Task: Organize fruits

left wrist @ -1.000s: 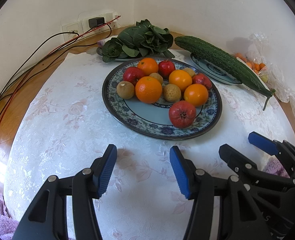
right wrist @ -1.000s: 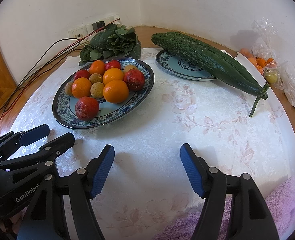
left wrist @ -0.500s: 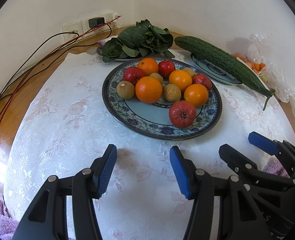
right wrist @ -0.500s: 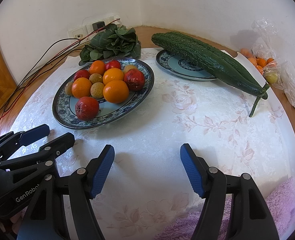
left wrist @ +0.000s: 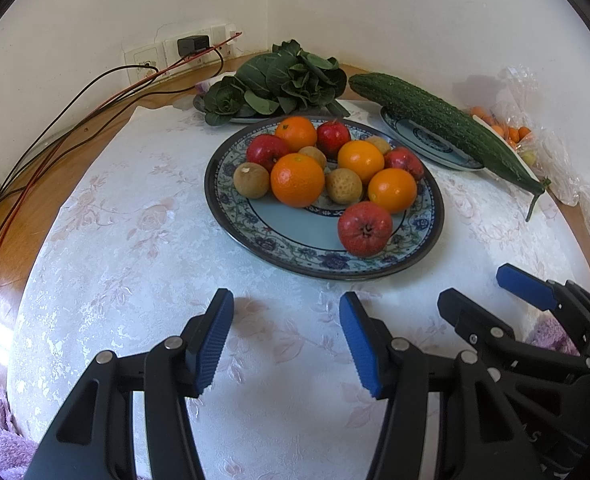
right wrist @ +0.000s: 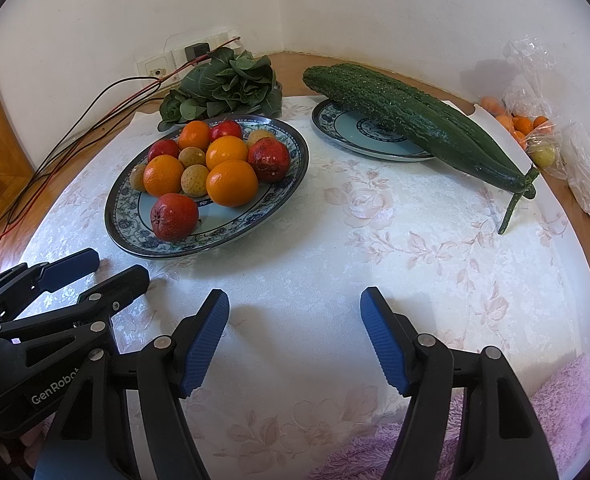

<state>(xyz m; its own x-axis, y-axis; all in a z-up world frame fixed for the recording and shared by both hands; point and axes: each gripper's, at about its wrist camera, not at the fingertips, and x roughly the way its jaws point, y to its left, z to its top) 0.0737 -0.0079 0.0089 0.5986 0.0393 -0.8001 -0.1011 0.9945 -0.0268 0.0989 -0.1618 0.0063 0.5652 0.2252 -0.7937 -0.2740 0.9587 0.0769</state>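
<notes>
Probably light, firm and apt to roll, the fruits (left wrist: 337, 176) heap on the plate (left wrist: 255, 236); grip one across its middle. Left gripper (left wrist: 285, 338) and right gripper (right wrist: 295, 340), near the plate, gape empty.

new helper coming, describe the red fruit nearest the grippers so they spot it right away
Find the big blue-patterned plate piled with fruit on the white cloth. The red fruit sits alone at its near edge, apart from the cluster of oranges and brown fruits.
</notes>
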